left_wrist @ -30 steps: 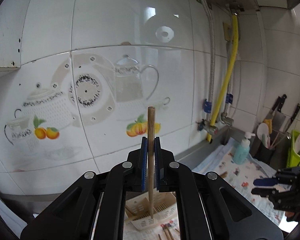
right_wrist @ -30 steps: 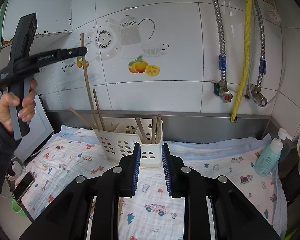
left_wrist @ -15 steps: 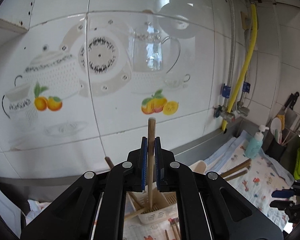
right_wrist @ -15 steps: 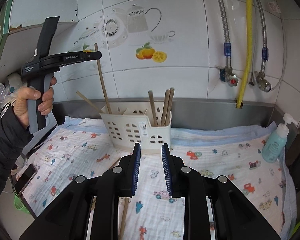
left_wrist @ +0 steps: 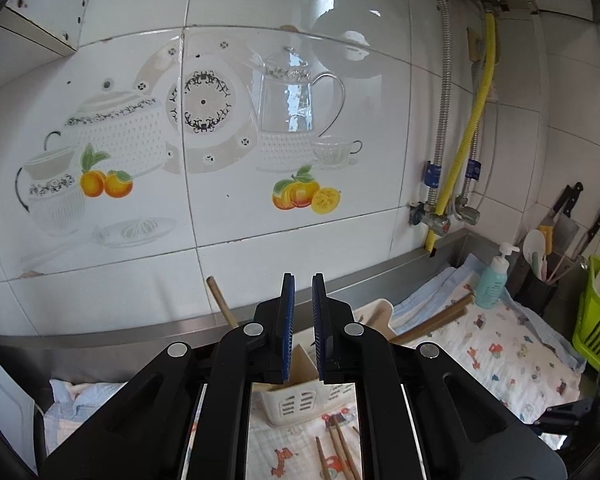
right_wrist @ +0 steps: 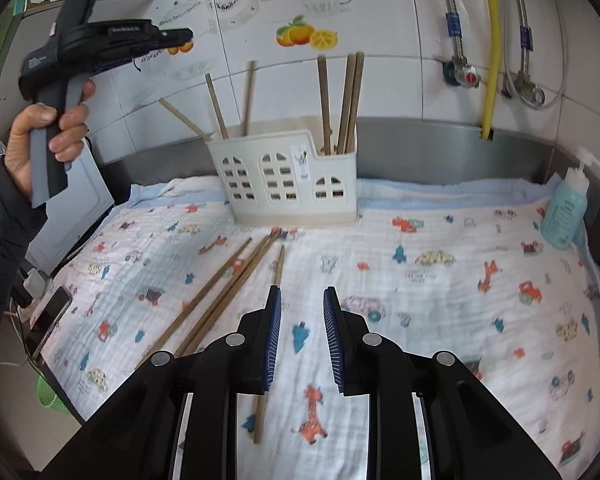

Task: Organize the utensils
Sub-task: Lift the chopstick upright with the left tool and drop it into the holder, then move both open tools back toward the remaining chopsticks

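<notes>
1. Left gripper [left_wrist: 302, 320] hovers above the white caddy [right_wrist: 288, 178]; its blue pads stand a narrow gap apart with nothing between them. The jaws have just been opening, and no chopstick is in them now.
2. Right gripper [right_wrist: 301, 336] hangs low over the patterned cloth [right_wrist: 440, 280] on the tabletop, jaws spread a little and empty, aimed at the loose chopsticks.
3. Done so far, as far as can be judged: the caddy already holds several chopsticks. A bundle of about three [right_wrist: 346, 100] stands upright in its right compartment. At the left end, about three more [right_wrist: 216, 106] lean at different angles, one of them slanting far out to the left.
4. Left to do: about four chopsticks [right_wrist: 224, 284] lie on the cloth in front of the caddy. Three lie close together in a slanted fan, tips toward the caddy's base. A fourth [right_wrist: 278, 262] lies just beside them to the right and runs under the right gripper's left finger.
5. Judged from this, the task looks roughly half to two-thirds finished, and the right gripper seems best placed to take the next stick.
6. A soap bottle [right_wrist: 566, 208] stands at the cloth's right edge, well apart from the work.
</notes>
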{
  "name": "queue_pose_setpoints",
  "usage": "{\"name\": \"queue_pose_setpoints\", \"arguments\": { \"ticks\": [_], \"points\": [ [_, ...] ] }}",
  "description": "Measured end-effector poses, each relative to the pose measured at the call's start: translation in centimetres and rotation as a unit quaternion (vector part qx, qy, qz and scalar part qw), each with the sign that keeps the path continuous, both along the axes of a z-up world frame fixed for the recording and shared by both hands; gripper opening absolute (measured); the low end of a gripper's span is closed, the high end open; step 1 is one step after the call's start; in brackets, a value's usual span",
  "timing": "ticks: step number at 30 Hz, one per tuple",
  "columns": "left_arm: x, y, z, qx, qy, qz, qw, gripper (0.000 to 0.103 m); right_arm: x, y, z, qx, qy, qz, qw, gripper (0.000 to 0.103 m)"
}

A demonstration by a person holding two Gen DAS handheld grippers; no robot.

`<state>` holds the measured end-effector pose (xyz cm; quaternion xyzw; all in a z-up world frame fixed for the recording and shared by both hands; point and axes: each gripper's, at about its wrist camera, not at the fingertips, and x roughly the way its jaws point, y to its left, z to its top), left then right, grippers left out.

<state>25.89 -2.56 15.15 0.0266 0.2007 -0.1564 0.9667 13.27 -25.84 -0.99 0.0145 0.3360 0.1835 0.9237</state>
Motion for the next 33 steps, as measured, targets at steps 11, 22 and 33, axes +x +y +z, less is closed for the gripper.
{"name": "queue_pose_setpoints", "arguments": {
  "ticks": [11,22,33],
  "points": [
    [-7.4,1.9,-3.6,-0.009,0.013,0.000,0.9999,0.039,-2.2,2.7,-5.0,-0.016,0.034,0.011,0.999,0.022],
    [-11.4,4.2,-10.3,-0.017,0.078,0.023,0.9965,0.041,-2.2,4.8,-7.8,-0.039,0.051,0.007,0.998,0.021],
    [-13.5,4.4,-17.1,-0.025,0.151,0.020,0.9880,0.041,-1.3,4.9,-9.2,-0.036,0.069,-0.003,0.997,0.016]
  ]
}}
